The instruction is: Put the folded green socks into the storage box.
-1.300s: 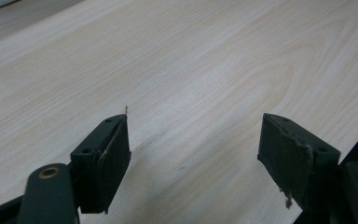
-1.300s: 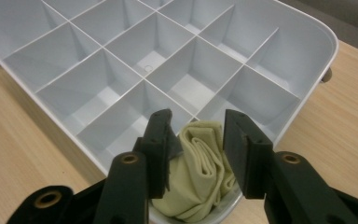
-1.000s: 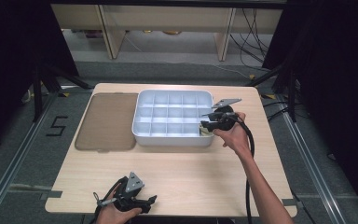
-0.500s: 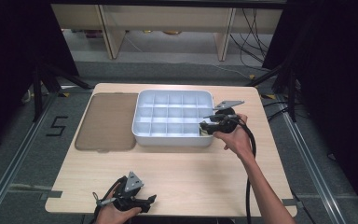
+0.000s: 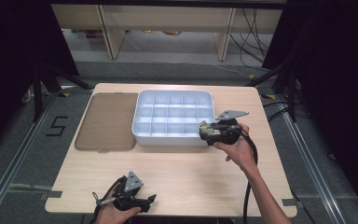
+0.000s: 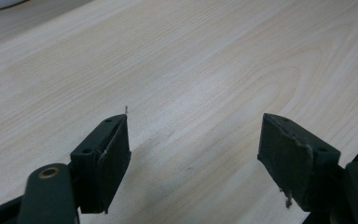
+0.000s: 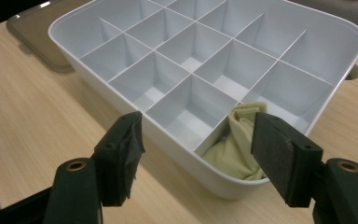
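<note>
Beige cloth beneath hand-held gripper

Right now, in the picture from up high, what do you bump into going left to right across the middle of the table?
Brown lid → white tray with little boxes → pale yellow cloth in the tray's near right corner → right gripper, fingers open, at that corner.

Cloth in tray's near-right corner compartment; lid left of tray.
</note>
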Available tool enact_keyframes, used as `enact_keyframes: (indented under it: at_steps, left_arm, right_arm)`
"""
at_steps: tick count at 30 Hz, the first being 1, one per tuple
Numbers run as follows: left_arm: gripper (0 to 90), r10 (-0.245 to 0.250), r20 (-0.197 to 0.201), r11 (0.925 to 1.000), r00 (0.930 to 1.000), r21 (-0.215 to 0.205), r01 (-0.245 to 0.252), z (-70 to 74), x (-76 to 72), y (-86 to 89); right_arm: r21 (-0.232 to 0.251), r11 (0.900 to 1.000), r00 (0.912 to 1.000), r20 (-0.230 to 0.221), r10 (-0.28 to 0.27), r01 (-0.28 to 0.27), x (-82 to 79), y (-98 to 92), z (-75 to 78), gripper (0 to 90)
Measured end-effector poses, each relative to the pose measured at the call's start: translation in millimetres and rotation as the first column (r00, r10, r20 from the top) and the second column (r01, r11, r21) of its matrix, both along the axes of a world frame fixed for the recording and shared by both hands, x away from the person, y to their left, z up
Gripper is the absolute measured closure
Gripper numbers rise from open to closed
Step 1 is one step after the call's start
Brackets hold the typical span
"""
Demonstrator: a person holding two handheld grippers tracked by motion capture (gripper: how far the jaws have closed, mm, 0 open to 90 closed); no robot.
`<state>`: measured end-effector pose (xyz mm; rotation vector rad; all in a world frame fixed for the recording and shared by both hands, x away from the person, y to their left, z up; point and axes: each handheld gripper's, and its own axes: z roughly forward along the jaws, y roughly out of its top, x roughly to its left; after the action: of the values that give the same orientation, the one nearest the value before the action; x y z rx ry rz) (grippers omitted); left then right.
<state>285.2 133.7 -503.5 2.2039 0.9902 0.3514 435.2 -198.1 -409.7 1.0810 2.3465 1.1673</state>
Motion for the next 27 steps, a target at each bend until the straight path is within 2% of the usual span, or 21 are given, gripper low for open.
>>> enact_keyframes:
  at_steps: [3,4,7,8,11,13,15,16,17,19,20,22,23,24,27]
  left_arm:
    - [24.0,-0.005,0.004,1.0000,1.0000,0.001,0.005,0.1,0.3,0.5]
    - [24.0,0.033,0.003,0.9985,0.9995,-0.045,-0.032,-2.1,-0.6,-2.6]
    - [24.0,0.021,0.004,0.9993,0.9998,-0.030,-0.021,-1.2,-0.7,-2.0]
    - [24.0,0.001,0.000,1.0000,1.0000,-0.006,-0.001,0.0,-0.2,-0.2]
    - [24.0,-0.003,0.000,1.0000,1.0000,-0.008,0.003,0.0,-0.3,-0.2]
    - [24.0,-0.003,-0.003,1.0000,1.0000,-0.008,0.003,0.4,-0.8,-0.3]
    - [24.0,-0.002,-0.005,0.9999,1.0000,-0.012,0.002,0.2,-1.1,-0.6]
    - [24.1,-0.003,-0.005,0.9999,1.0000,-0.010,0.003,0.1,-1.0,-0.7]
    - [24.0,-0.002,-0.004,1.0000,1.0000,-0.008,0.002,-0.1,-1.0,-0.9]
    - [24.0,-0.005,-0.004,1.0000,1.0000,-0.007,0.005,-0.2,-1.0,-0.9]
    - [24.0,-0.005,-0.004,1.0000,1.0000,-0.006,0.005,-0.1,-1.0,-0.8]
    - [24.0,-0.001,-0.005,1.0000,1.0000,-0.003,0.001,0.3,-0.9,-0.7]
    - [24.0,-0.003,-0.003,1.0000,1.0000,-0.008,0.002,0.0,-0.6,-0.6]
    - [24.0,-0.001,-0.005,0.9999,1.0000,-0.011,0.001,-0.1,-0.7,-0.6]
    - [24.0,-0.012,0.008,0.9999,0.9999,-0.002,0.012,1.1,-0.5,0.7]
  right_arm:
    - [0.011,1.000,0.9999,0.006,0.009,-0.009,-4.7,0.2,-2.5,34.8]
    - [0.014,1.000,0.9999,-0.013,0.004,-0.004,-8.9,1.3,-3.4,34.9]
    - [0.015,1.000,0.9999,-0.002,0.016,-0.016,-9.7,-0.2,-5.3,34.9]
    - [0.018,1.000,0.9999,0.000,0.010,-0.010,-12.2,0.5,-7.2,34.7]
    - [0.012,1.000,0.9999,-0.009,0.014,-0.013,-14.5,-0.4,-5.9,34.6]
    - [0.014,1.000,0.9998,0.007,0.019,-0.019,-16.1,-0.9,-6.6,34.6]
    - [0.015,1.000,0.9998,-0.003,0.019,-0.019,-19.7,-0.6,-6.7,34.6]
    - [0.019,1.000,0.9997,0.009,0.023,-0.023,-20.1,-0.1,-7.9,34.5]
    - [0.003,0.999,0.9990,0.015,0.042,-0.042,-19.9,-1.3,-7.4,34.3]
    - [0.016,0.999,0.9994,-0.001,0.033,-0.033,-23.3,0.4,-8.3,34.0]
    - [0.001,0.999,0.9986,0.018,0.050,-0.050,-22.4,-1.0,-8.5,33.8]
    - [0.018,0.999,0.9992,0.014,0.039,-0.039,-25.1,-0.9,-9.8,33.4]
    - [0.021,0.999,0.9992,-0.008,0.039,-0.039,-27.5,-0.8,-9.2,33.1]
    - [0.015,0.999,0.9988,0.015,0.045,-0.046,-27.3,-1.2,-11.0,32.4]
    - [0.018,0.999,0.9990,0.004,0.044,-0.044,-32.5,-1.1,-14.2,31.7]
